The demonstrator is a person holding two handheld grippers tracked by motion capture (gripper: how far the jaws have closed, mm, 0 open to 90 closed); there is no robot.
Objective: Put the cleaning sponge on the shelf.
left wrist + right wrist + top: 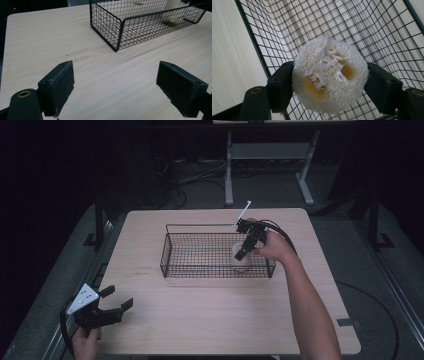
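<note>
The right gripper (329,82) is clenched on a loofah sponge (329,77). In the right gripper view, one black pad (280,85) presses each flank of the sponge, so the sponge sits directly between the jaws and bulges forward of them. The sponge is pale, fibrous and roughly round, with two hollow channels facing the camera and a loose white strand at its top.

Immediately beyond and around the held sponge lies the wire basket (374,30). Its black mesh floor and walls appear behind and to both sides of the gripper, which places the sponge inside the basket's outline. Whether the sponge touches the mesh floor cannot be determined. In the high view, the right gripper (246,249) reaches into the right end of the wire basket (170,250) with the loofah sponge (242,262) at its tip, close to the basket's near wall. The person's forearm extends back from the gripper across the counter (210,315).

The left gripper (119,301) is released. In the left gripper view, its jaws stand wide apart with nothing between them, above bare counter (50,45). The wire basket (117,32) lies ahead of this gripper and well apart from it, its near corner pointing toward the jaws. In the high view, the left gripper sits at the counter's near left corner, held by the person's hand (86,342).
</note>
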